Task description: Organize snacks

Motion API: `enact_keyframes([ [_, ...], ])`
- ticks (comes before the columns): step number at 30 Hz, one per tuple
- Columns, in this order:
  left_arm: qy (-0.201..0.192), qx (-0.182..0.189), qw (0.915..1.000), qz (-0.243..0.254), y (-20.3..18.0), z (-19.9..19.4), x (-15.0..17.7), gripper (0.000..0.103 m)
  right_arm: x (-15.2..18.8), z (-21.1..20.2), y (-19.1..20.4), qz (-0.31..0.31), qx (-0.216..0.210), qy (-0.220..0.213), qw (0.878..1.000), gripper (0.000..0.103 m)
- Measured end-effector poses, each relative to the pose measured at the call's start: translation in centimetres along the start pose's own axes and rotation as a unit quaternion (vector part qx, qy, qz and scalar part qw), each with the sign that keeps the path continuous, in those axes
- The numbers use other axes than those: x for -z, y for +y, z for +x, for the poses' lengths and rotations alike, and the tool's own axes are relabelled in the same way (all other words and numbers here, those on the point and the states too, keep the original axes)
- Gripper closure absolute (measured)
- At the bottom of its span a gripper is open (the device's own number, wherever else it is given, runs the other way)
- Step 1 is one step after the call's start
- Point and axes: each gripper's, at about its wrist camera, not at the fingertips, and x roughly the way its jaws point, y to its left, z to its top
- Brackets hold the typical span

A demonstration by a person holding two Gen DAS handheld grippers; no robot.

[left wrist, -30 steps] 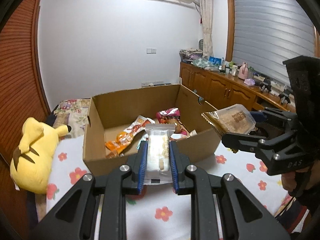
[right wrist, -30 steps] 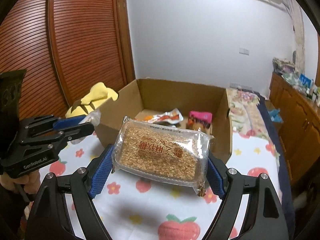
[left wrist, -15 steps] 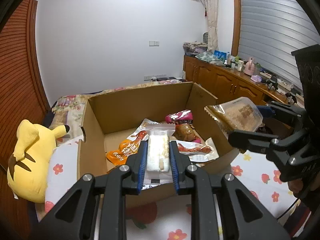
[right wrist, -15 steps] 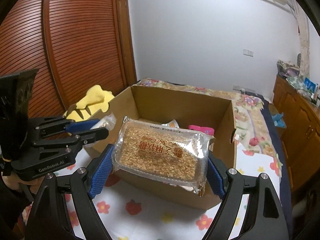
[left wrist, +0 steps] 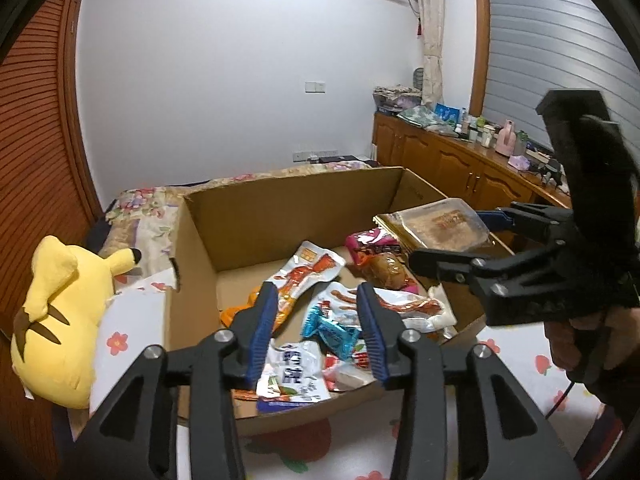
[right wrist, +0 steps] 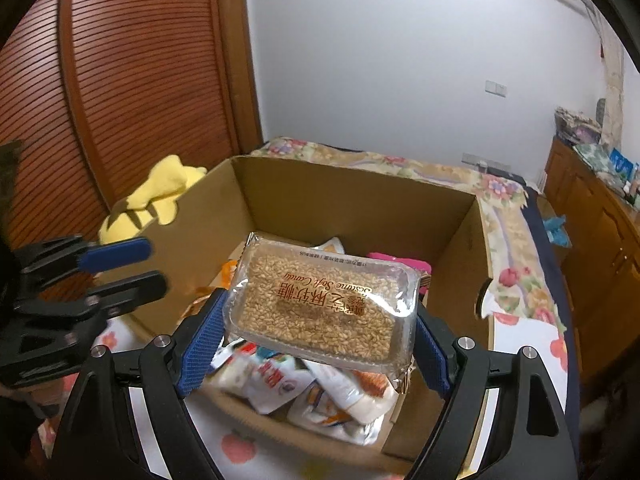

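Yellow plush toy (left wrist: pixel 56 316) lies on the floral bedsheet (left wrist: pixel 128 332); cluttered wooden cabinets (left wrist: pixel 452 164) line the far wall.

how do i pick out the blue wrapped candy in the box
Start at the open brown cardboard box on the flowery sheet. Among the snack packs at its near end lies a small shiny blue twist-wrapped candy. It is the only blue wrapper; the packs beside it are white, orange and red.

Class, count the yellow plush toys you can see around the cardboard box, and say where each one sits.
1. The yellow plush toy lies on the bed just outside the cardboard box, by the wooden slatted door. Others may be hidden.
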Motion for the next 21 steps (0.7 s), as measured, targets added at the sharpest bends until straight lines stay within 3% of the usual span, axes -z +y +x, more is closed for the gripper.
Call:
enact_keyframes([
  [11, -0.008, -0.025, 0.9996, -0.012, 2.0, 0.3, 0.4, 0.054, -0.5, 1.9, -1.0, 0.021, 0.030, 0.007, 0.999, 0.013],
  [21, -0.012, -0.033, 0.9993, -0.015, 1.8, -0.3, 1.1, 0.054, 0.3, 1.3, -0.7, 0.021, 0.029, -0.001, 0.999, 0.014],
])
